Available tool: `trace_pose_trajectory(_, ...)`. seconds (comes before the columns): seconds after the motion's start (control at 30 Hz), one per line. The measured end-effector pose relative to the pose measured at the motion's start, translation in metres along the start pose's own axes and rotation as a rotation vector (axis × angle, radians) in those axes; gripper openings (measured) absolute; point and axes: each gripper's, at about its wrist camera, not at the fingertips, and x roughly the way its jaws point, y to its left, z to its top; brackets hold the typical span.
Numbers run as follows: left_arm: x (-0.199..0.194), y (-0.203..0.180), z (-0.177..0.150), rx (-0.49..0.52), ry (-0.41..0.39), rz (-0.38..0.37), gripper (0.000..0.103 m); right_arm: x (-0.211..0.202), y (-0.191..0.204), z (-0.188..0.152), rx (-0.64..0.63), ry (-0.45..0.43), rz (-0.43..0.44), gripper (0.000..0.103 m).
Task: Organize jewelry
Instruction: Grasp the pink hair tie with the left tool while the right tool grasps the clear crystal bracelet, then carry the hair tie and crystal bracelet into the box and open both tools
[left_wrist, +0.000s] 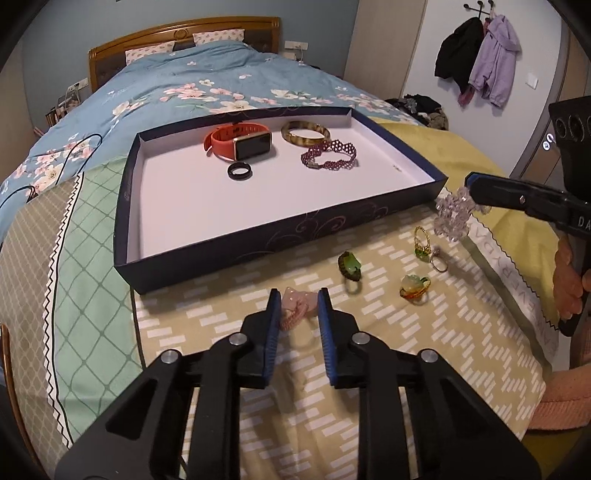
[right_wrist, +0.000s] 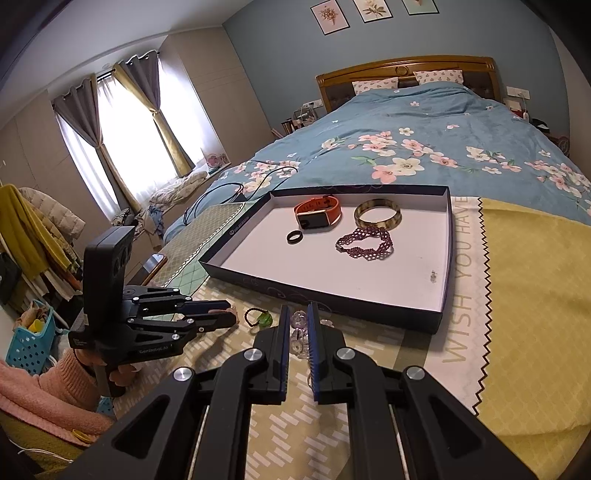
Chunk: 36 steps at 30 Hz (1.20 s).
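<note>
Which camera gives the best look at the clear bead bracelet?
The left wrist view: the clear bead bracelet hangs in full side view from the right gripper. In the right wrist view, only a few beads show between its fingers.

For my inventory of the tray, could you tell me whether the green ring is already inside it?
No, the green ring lies on the patterned cloth in front of the tray.

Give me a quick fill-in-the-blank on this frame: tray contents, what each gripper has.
1. The right gripper is shut on a clear ____ bracelet.
2. The watch in the tray has an ____ strap.
3. The pink ring lies between the fingers of the ____ gripper.
4. The small ring inside the tray is ____ in colour.

Missing words: bead; orange; left; black
</note>
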Motion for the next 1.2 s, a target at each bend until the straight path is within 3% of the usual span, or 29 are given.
trace_pose_trajectory(0.47, -0.018, -0.008, 0.001, 0.009, -0.05, -0.005, 0.017, -0.002, 0.002, 0.007, -0.006, -0.028, 0.009, 0.008)
trace_pose_trajectory(0.83, -0.05, -0.011, 0.027, 0.032, -0.16, 0.004, 0.017, -0.004, 0.007, 0.031, -0.039, -0.079, 0.002, 0.008)
trace_pose_trajectory(1.2, -0.041, 0.004, 0.054, 0.016, -0.178, 0.04, 0.017, 0.018, -0.005, 0.061, -0.03, -0.09, -0.02, 0.008)
